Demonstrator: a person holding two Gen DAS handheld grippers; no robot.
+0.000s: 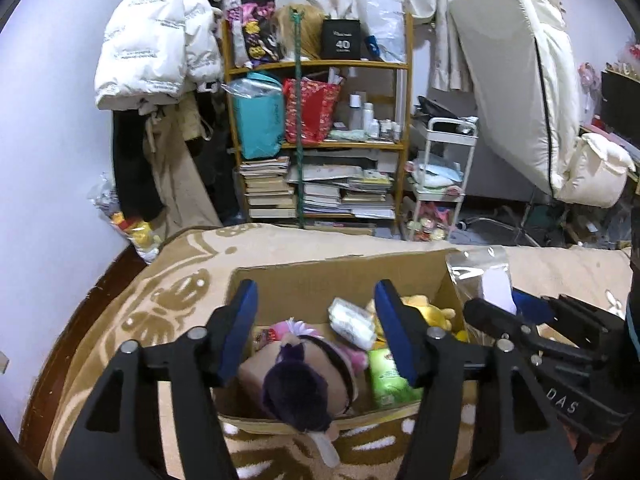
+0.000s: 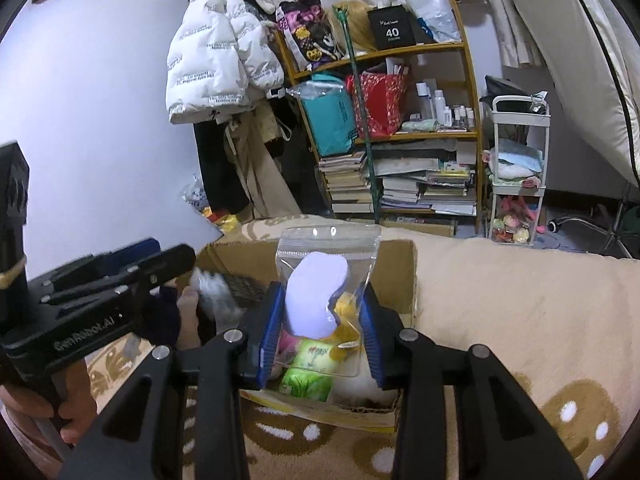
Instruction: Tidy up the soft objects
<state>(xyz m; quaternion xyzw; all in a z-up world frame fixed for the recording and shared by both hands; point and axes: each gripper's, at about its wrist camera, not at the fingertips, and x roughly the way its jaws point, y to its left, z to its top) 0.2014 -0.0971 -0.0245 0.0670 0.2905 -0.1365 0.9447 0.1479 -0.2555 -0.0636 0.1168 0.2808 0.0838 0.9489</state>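
Right wrist view, right gripper (image 2: 320,332) clamping clear pouch (image 2: 326,276), cardboard box (image 2: 404,280) contents half-hidden, left gripper (image 1: 316,332) wide apart, empty.

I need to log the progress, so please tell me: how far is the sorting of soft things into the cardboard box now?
Done: the cardboard box on the blanket already holds a purple-haired doll, a yellow plush and green tissue packs. In hand: the right claw grips a clear zip bag with a white soft piece, above the box. The left claw is open and empty over the box. Left: dropping the bag in.
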